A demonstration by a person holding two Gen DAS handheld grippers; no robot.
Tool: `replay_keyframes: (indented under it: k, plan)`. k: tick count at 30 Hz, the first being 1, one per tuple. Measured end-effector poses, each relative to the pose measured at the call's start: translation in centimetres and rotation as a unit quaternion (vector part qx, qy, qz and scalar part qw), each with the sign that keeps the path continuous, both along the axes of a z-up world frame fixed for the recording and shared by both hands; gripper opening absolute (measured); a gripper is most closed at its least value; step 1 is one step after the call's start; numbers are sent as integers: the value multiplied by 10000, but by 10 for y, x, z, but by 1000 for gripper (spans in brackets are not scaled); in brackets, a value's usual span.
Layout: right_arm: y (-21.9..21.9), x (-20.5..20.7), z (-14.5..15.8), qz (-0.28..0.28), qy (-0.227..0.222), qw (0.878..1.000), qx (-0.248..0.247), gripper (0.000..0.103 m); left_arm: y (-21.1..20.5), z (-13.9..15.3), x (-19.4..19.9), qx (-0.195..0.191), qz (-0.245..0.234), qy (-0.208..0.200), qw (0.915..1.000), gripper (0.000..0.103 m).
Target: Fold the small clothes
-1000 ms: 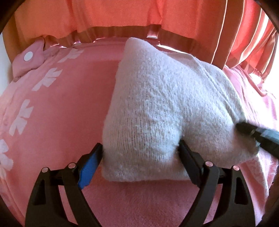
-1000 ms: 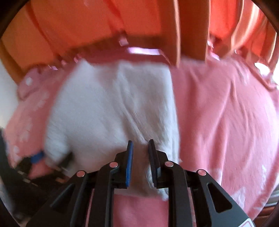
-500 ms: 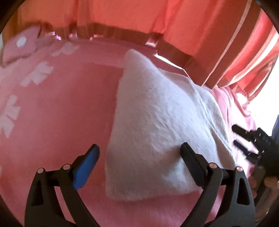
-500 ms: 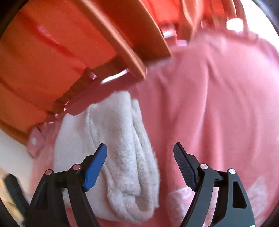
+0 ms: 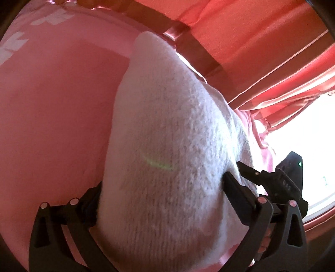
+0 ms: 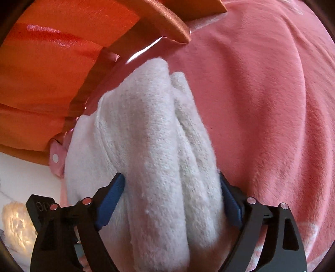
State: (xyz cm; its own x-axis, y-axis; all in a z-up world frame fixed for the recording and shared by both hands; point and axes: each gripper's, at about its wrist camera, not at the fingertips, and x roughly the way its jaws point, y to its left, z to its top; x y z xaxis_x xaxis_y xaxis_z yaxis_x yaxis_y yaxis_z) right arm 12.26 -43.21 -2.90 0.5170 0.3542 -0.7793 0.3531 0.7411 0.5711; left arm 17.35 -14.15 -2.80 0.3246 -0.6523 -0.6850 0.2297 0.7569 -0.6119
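A folded white knitted garment (image 5: 167, 146) lies on a pink fleece blanket (image 5: 52, 104). My left gripper (image 5: 163, 188) is open wide, its jaws on either side of the garment's near end. In the right wrist view the same garment (image 6: 159, 146) shows as a thick stack of folded layers. My right gripper (image 6: 171, 194) is open wide and straddles the stack's side edge. The right gripper's black body also shows at the right in the left wrist view (image 5: 282, 184). Neither gripper visibly pinches the fabric.
The blanket (image 6: 261, 104) has white flower prints (image 5: 50, 18). Orange-red curtains (image 5: 251, 52) and a wooden rail (image 6: 163, 23) stand right behind it. A pink snap-button garment (image 6: 56, 157) lies at the far left. A bright window (image 5: 303, 136) is at the right.
The right gripper opened from shut a second ago. Both grippers have pushed forward so the folded garment now sits deep between their open jaws.
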Motion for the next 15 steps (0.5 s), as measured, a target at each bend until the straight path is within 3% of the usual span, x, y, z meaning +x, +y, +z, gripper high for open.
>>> replay_keyframes:
  k: [1,3,5,6,8,12,15]
  plan:
    - [3,1,1,30,-30,10000,-80,82,-2,0,1,-10,-42,-38,10000,98]
    - [9,5,5,135,-155,9997,-140,56,-3,3,1,-9,-72,-67,10000,92]
    - [16,5,16,126,-276,9990,-325,40,-1,9,-1,-4,-130,-157,9998,71]
    - [17,4,22,122,-348,9984,-432,36,2,13,-1,-22,-179,-224,9996,65]
    - [28,0,43,116,-656,9952,-723,33,8,31,-4,-10,-322,-464,9984,53]
    - [58,-17,103,141,-1671,9803,-1039,29,28,78,-9,-111,-372,-920,9950,51]
    - [76,-23,152,201,-2387,9654,-1028,28,58,135,-18,-231,-417,-1548,9868,51]
